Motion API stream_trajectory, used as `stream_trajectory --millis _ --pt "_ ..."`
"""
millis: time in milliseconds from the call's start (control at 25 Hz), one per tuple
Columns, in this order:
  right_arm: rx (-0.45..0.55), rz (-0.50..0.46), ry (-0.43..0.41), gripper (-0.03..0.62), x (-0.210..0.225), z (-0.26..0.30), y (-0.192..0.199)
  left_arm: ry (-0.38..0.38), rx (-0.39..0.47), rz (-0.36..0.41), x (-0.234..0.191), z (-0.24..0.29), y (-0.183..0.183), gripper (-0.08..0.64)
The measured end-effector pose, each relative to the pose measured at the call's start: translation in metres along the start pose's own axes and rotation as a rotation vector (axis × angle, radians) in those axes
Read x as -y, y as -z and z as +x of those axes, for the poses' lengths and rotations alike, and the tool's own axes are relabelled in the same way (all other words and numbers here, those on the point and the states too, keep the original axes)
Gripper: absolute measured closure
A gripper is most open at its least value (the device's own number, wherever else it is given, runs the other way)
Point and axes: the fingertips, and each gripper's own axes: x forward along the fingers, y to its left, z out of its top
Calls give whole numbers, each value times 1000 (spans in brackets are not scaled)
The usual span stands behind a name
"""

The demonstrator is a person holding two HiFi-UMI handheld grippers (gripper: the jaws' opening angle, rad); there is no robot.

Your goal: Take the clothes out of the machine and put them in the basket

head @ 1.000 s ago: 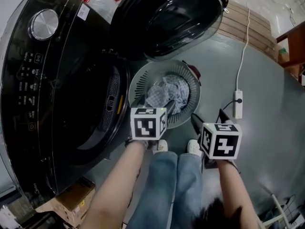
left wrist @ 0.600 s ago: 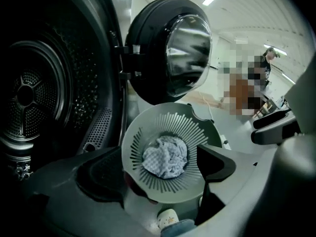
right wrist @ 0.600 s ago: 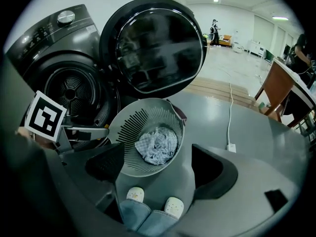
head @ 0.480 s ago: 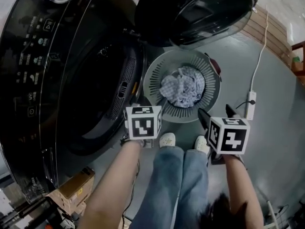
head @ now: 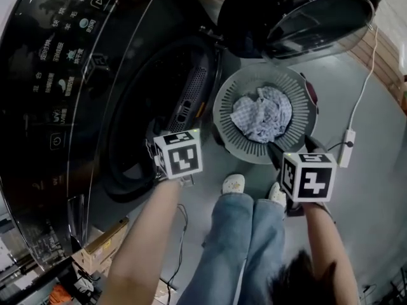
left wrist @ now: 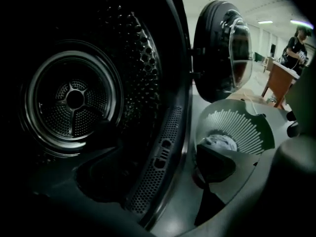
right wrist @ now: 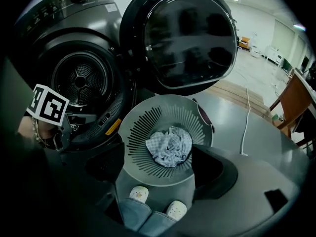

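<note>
Left gripper (left wrist: 153,157) beside the basket (right wrist: 148,117) and right gripper (right wrist: 155,169) above it gape wide, empty. The dark drum (left wrist: 74,100) could hide leftover clothes.

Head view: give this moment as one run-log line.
left gripper: open, empty, facing drum | right gripper: open, empty, near basket | cloth: in basket | door: open

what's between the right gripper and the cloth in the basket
Only the basket's slotted grey wall lies between right gripper and cloth; the head view shows it.
</note>
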Motion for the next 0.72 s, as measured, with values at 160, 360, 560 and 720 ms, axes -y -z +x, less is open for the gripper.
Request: stream_trajectory --millis 160,360,560,720 --pt "-4 -32 -11 167 -8 5 -6 -103 -17 -2 -41 9 -2 112" --pt "-29 -42 -11 169 -10 10 3 -181 -62 62 -64 25 -3 112" --pt "-64 -46 -33 170 -18 18 23 -261 -136 80 -84 52 9 112" --pt "-81 -25 -38 170 -19 31 32 -299 -215 90 -99 72 19 112"
